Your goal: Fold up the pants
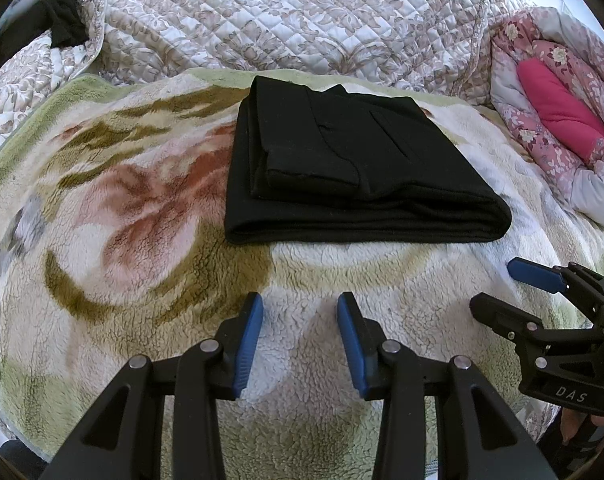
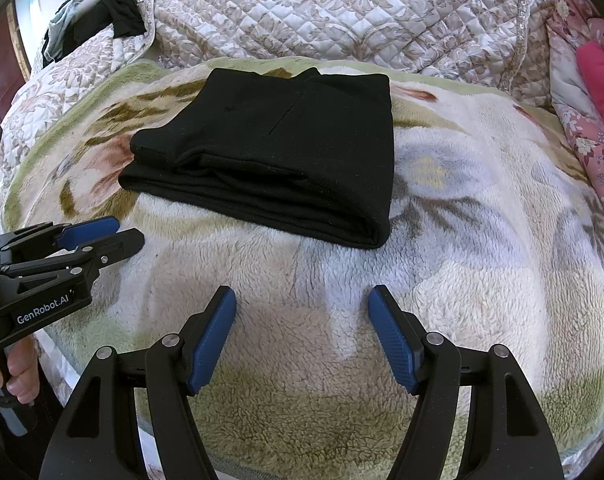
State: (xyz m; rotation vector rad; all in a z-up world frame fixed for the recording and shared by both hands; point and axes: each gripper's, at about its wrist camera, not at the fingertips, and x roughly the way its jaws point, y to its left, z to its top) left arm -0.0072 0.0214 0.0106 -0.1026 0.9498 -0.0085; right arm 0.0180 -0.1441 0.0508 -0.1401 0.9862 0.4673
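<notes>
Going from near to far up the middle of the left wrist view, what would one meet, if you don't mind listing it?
left gripper → fleece blanket → folded black pants → quilted bedspread

two black grabbers with blue finger pads

the left gripper has shiny round screws and white letters "genrobot.ai" on its side. the right gripper looks the same, with "das" on it.

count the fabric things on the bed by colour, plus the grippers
black folded pants: 1
black clothes heap at far left: 1
floral fleece blanket: 1
beige quilted cover: 1
pink floral comforter: 1
grippers: 2, left gripper, right gripper
total: 7
</notes>
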